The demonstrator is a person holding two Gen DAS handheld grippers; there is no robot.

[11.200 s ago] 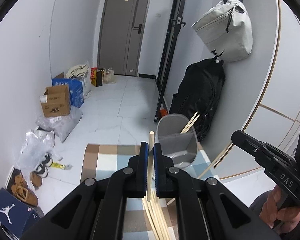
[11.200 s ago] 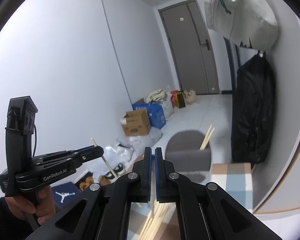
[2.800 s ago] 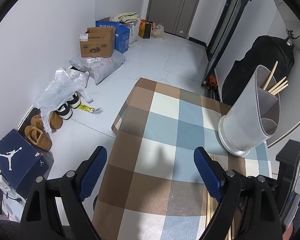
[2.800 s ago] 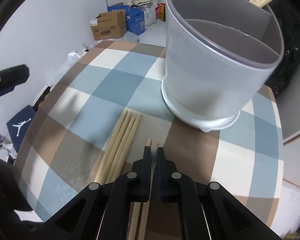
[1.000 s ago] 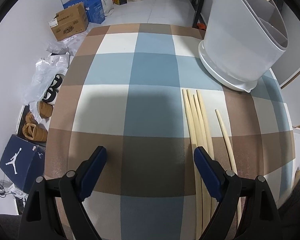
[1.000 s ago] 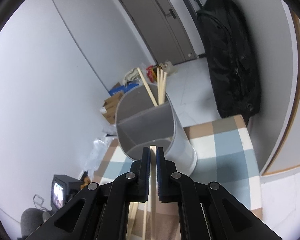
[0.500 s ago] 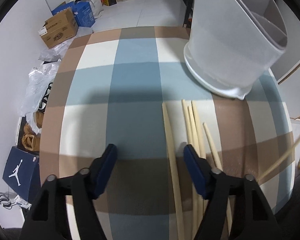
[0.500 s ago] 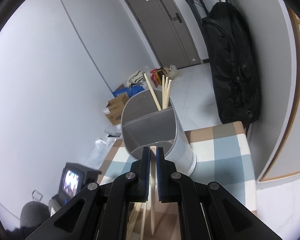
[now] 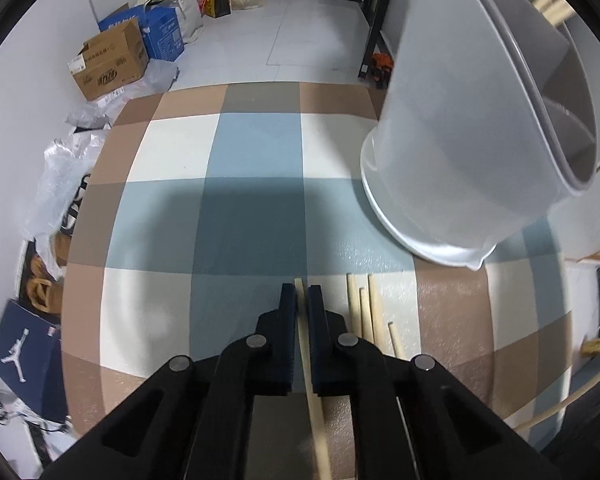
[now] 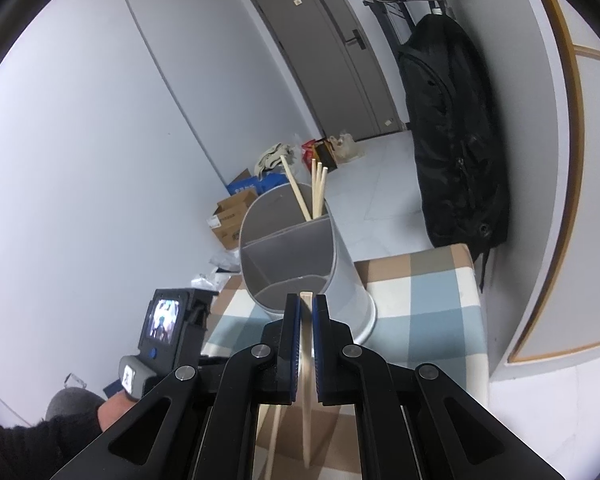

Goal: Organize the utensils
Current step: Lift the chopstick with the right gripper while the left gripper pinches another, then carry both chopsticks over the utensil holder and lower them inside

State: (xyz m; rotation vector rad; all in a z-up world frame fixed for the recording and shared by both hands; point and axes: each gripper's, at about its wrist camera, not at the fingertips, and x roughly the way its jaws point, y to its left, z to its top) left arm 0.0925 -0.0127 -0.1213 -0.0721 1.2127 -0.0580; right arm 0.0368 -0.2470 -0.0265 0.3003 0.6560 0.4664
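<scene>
Right gripper [image 10: 306, 308] pinches a chopstick [image 10: 307, 380]; tip it upright over the holder [image 10: 296, 256]. Left gripper [image 9: 301, 300], closed on another stick [image 9: 312, 400], should lift level.

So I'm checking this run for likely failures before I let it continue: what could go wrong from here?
1. The left tool grips its chopstick close to one tip, so the long free end may swing or slip on lifting.
2. The right tool holds its chopstick low against the grey holder; it could strike the rim.
3. Three loose chopsticks lie just beside the left tool and could scatter.
</scene>
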